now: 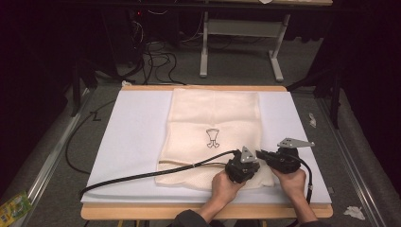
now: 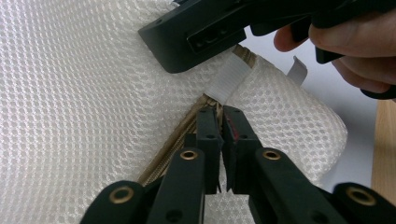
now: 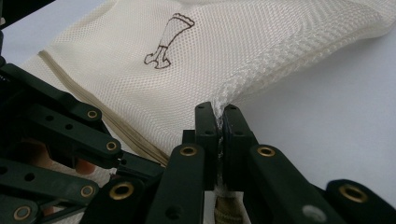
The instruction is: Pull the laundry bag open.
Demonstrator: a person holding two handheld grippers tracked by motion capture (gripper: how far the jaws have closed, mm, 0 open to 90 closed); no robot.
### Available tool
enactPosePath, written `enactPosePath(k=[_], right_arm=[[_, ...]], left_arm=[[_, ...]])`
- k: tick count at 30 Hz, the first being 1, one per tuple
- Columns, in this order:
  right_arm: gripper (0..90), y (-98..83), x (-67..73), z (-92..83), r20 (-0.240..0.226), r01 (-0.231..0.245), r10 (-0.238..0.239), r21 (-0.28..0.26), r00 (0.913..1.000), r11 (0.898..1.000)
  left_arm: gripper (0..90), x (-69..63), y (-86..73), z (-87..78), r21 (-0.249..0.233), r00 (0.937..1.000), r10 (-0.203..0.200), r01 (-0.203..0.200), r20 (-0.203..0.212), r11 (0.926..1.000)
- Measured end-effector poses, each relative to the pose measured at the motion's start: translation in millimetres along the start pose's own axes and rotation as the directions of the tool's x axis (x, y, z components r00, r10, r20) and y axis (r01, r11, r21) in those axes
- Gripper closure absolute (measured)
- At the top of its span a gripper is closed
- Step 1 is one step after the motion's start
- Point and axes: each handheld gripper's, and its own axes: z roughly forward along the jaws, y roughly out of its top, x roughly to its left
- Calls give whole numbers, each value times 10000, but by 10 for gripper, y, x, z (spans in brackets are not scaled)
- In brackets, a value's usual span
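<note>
Both grippers pinched shut on near edge of cream mesh bag (image 1: 213, 137), lying flat on white table pad (image 1: 132, 142)

Left gripper (image 2: 223, 122): jaws closed tight, mesh and tan zipper strip (image 2: 173, 144) caught between pads, just below white fabric tab (image 2: 229, 77). Right gripper (image 3: 218, 122): jaws fully together on bunched mesh edge, fabric puckered up from the pinch. In high view both hands sit close together at bag's near right corner, left gripper (image 1: 247, 163) and right gripper (image 1: 263, 155) nearly touching. Small dark print (image 1: 213, 138) mid-bag. Zipper pull itself hidden behind jaws, can't make out; bag corner covered by hands in high view; room around table too dark to read
</note>
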Motion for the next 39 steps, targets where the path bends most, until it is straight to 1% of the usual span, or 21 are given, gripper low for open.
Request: enactPosePath(k=[3, 7, 9, 11, 15, 16, 20, 21, 22, 24, 26, 27, 29, 31, 33, 39], right_arm=[[879, -14, -10, -3, 14, -30, 30, 70, 10000, 10000], [873, -18, -21, -12, -14, 19, -19, -23, 10000, 10000], [866, -18, -15, -18, 56, 48, -48, -2, 10000, 10000], [850, -20, -16, -23, 12, 38, -38, -10, 10000, 10000], [825, -30, -25, -34, 18, -24, 24, 221, 10000, 9998], [825, -35, -32, -32, 7, 22, -22, 239, 10000, 9997], [809, -45, -39, -24, -28, 5, -4, 247, 10000, 9997], [780, -47, -43, -21, -63, -116, 118, 288, 9999, 9995], [779, -49, -49, -17, -112, -148, 151, 289, 9998, 9995], [774, -55, -47, -22, -94, -85, 87, 289, 9999, 9995], [792, -61, -49, -24, -120, -82, 85, 306, 9999, 9995], [822, -63, -49, -22, -101, -99, 103, 383, 9999, 9992], [856, -64, -44, -15, -60, 67, -64, 399, 10000, 9992], [861, -60, -24, -18, 51, 187, -189, 405, 9998, 9990], [863, -58, -19, -21, 106, 311, -315, 393, 9994, 9987], [870, -50, -7, -35, 153, 537, -545, 463, 9984, 9975]], left_arm=[[866, -9, 0, -9, 35, 10000, 11, -11, 9, 10000], [867, 1, 27, -43, 74, 10000, 62, -62, 16, 10000], [867, 3, 35, -50, 62, 10000, 42, -42, 16, 10000], [868, 0, 31, -45, 48, 10000, 6, -6, 32, 10000], [868, 8, 25, -35, 125, 9999, -84, 82, 148, 9999], [869, 11, 28, -35, 121, 9998, -104, 102, 139, 9999], [869, 13, 39, -51, 108, 10000, -18, 17, 90, 9999], [869, 13, 40, -51, 104, 10000, -26, 26, 84, 9999], [869, 13, 41, -51, 105, 9999, -46, 45, 91, 9999], [869, 8, 40, -56, 105, 10000, -11, 10, 81, 9999], [869, 8, 40, -57, 120, 10000, 7, -8, 78, 9999], [870, 10, 40, -55, 124, 10000, -17, 16, 65, 9999], [869, 12, 43, -62, 153, 10000, 14, -15, 26, 9999], [870, 16, 46, -67, 175, 10000, 15, -15, 33, 9998], [870, 20, 44, -69, 188, 9999, -90, 88, 109, 9998], [869, 10, 51, -100, 259, 10000, 49, -49, 16, 9997]])
